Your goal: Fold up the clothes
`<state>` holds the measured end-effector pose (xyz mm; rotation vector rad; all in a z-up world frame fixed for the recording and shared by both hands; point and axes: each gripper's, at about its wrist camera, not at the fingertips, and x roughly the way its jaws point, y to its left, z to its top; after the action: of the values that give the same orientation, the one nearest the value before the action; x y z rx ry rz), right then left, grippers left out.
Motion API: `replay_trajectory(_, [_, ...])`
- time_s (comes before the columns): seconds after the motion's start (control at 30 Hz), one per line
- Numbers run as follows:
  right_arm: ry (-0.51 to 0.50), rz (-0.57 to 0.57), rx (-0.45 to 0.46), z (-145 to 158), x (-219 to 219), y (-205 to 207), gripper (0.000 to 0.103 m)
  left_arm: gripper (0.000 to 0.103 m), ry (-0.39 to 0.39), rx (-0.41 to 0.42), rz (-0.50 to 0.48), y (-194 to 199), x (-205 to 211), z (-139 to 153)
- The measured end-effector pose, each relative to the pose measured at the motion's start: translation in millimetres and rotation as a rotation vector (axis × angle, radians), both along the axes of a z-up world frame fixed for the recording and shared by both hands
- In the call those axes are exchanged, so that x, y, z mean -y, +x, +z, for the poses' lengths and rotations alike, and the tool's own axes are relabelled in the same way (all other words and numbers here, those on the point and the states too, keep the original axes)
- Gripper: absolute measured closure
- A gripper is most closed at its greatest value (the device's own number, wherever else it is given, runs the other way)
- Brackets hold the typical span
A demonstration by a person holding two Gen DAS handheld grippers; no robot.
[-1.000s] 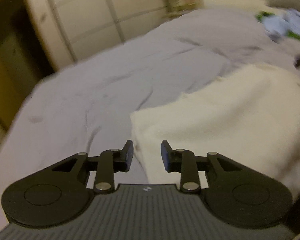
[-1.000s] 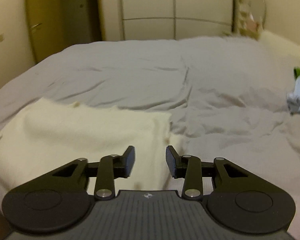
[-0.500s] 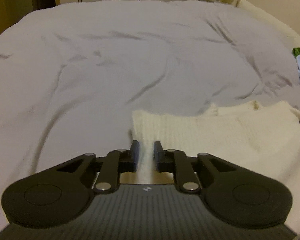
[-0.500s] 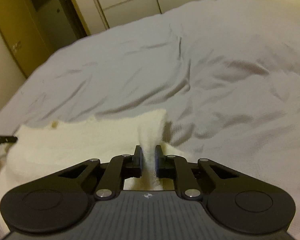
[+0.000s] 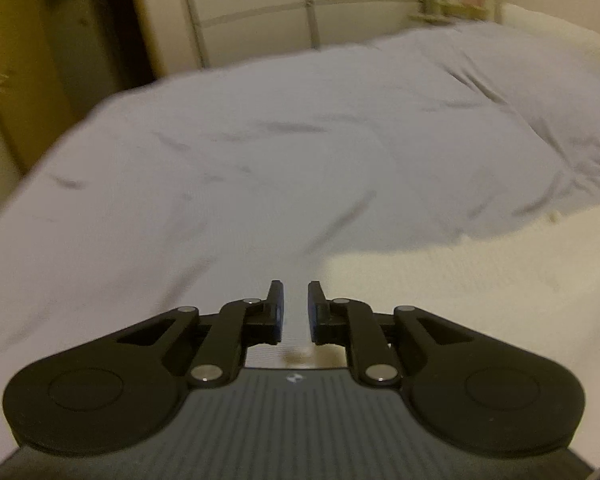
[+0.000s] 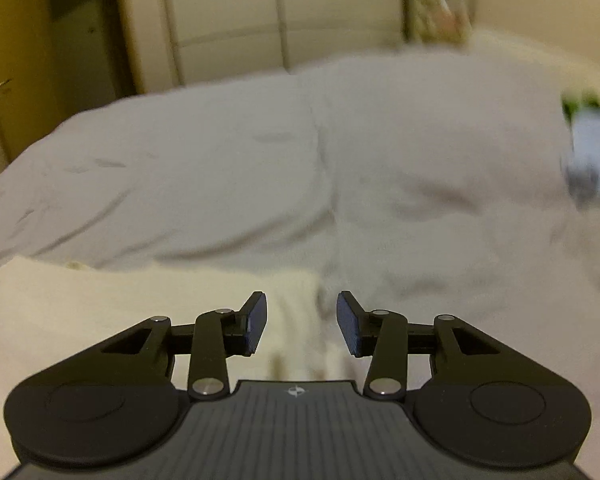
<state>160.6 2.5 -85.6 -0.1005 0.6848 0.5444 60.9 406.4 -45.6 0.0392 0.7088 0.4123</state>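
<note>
Left gripper (image 5: pixel 295 312) is sitting nearly closed in its own view, jaws pinched in with just a thin slot between the pads, and honestly I can't make out any fabric in that slot, it looks like grey sheet showing through. It's pointing down over the bed (image 5: pixel 220 184), right at the left edge of the cream sweater (image 5: pixel 480 280), which is lying flat on the grey bedding and filling the lower right of the view. Cupboard doors (image 5: pixel 260 8) are showing behind the bed, and everything's a bit blurry.

Over in the right wrist view, the right gripper (image 6: pixel 301 322) is opening up, its jaws standing well apart, with a bunched ridge of the sweater (image 6: pixel 100 312) lying between them, and the pads aren't pressing on it. The sweater is spreading out to the lower left here, flat on the bed (image 6: pixel 420 160). A smeared blue and green bundle (image 6: pixel 592 148) is lying way off at the right edge.
</note>
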Motion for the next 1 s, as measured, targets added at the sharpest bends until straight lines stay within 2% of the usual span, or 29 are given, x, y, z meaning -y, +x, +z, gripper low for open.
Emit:
replay_trajectory(0.1, [0.031, 0.16, -0.057, 5, -25, -28, 0.062, 0.092, -0.086, -0.002, -0.134, -11, 31, 11])
replay_trajectory(0.13, [0.013, 0.198, -0.074, 1, -37, -35, 0.068, 0.092, -0.105, -0.009, -0.184, -11, 45, 10])
replay_trajectory(0.2, [-0.018, 0.247, -0.094, -14, -61, -45, 0.071, 0.092, -0.127, -0.032, -0.275, -6, 75, 0])
replay_trajectory(0.27, [-0.067, 0.244, -0.144, -36, -81, -42, 0.071, 0.091, -0.111, -0.083, -0.296, 7, 96, -21])
replay_trajectory(0.33, [-0.121, 0.22, -0.128, -51, -91, -38, 0.071, 0.091, -0.051, -0.152, -0.237, 21, 103, -47])
replay_trajectory(0.4, [-0.117, 0.184, -0.116, -45, -89, -38, 0.07, 0.091, -0.016, -0.157, -0.18, 21, 96, -53])
replay_trajectory(0.47, [-0.097, 0.161, -0.095, -34, -83, -45, 0.061, 0.091, -0.043, -0.144, -0.14, 14, 88, -47])
replay_trajectory(0.53, [-0.098, 0.156, -0.11, -36, -80, -50, 0.05, 0.091, -0.063, -0.129, -0.123, 4, 88, -38])
replay_trajectory(0.57, [-0.099, 0.153, -0.117, -37, -79, -53, 0.049, 0.091, -0.06, -0.127, -0.126, 0, 93, -36])
replay_trajectory(0.7, [-0.092, 0.127, -0.121, -37, -73, -62, 0.05, 0.09, -0.026, -0.186, -0.111, -1, 115, -41])
replay_trajectory(0.83, [-0.004, 0.095, -0.074, -11, -50, -93, 0.05, 0.09, -0.084, -0.158, -0.065, -25, 126, -22])
replay_trajectory(1.0, [0.032, 0.062, -0.091, -1, -26, -125, 0.05, 0.09, -0.105, -0.155, -0.059, -42, 144, -11])
